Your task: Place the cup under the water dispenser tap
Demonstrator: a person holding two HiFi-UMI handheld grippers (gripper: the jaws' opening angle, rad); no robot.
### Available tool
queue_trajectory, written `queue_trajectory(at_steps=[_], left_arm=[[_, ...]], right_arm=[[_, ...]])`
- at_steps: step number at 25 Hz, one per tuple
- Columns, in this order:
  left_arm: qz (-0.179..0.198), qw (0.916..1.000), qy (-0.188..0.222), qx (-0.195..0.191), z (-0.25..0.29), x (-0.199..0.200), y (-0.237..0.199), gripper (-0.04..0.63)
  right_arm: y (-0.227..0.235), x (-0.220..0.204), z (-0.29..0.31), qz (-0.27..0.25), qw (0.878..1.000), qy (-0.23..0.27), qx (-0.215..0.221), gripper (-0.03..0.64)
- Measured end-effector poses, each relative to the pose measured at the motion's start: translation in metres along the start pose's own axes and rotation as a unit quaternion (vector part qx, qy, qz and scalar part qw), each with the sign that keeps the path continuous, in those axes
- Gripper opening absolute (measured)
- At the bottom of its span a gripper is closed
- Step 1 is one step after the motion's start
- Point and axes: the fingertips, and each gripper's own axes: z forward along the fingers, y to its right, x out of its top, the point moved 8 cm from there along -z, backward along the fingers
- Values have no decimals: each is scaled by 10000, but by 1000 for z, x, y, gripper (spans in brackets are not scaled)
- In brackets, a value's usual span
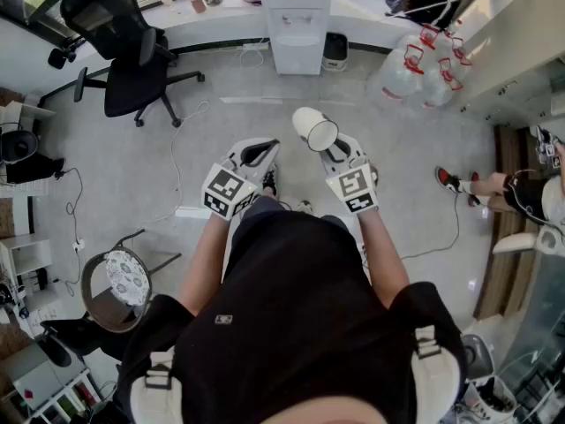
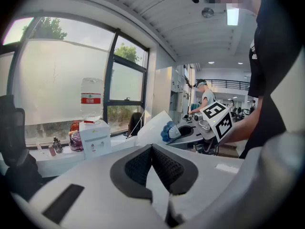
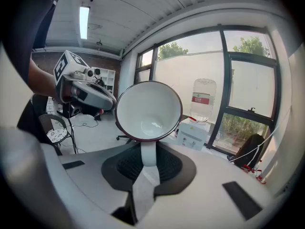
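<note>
**Cup in right gripper, dispenser well ahead**

Right gripper (image 1: 334, 148) is clamping the cup (image 1: 315, 129) by its handle (image 3: 148, 152), jaws closed on it. Left gripper (image 1: 256, 154) is hanging just beside it, jaws together, nothing between them. Cup is lying tipped, mouth facing back at the right gripper's camera, axis roughly along the jaws. My read: it's needing a turn upright before going under the tap. Dispenser (image 1: 298, 25) is standing straight ahead by the window counter, well apart from both grippers. Right hand is the nearer one and has the cup. Bottle (image 3: 203, 87) on top is carrying a red label (image 3: 201, 99), print too small to read. Otherwise only square markers on the gripper cubes.
</note>
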Motion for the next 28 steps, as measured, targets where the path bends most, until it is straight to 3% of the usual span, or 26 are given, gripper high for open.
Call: queue_trajectory(at_steps=[13, 28], left_arm=[[-249, 9997, 41, -11, -2, -16, -25, -2], [-503, 9986, 136, -122, 24, -8, -111, -2]], right_arm=[[-5, 1, 20, -87, 9998, -168, 64, 43], [31, 23, 85, 2, 9985, -546, -44, 43]])
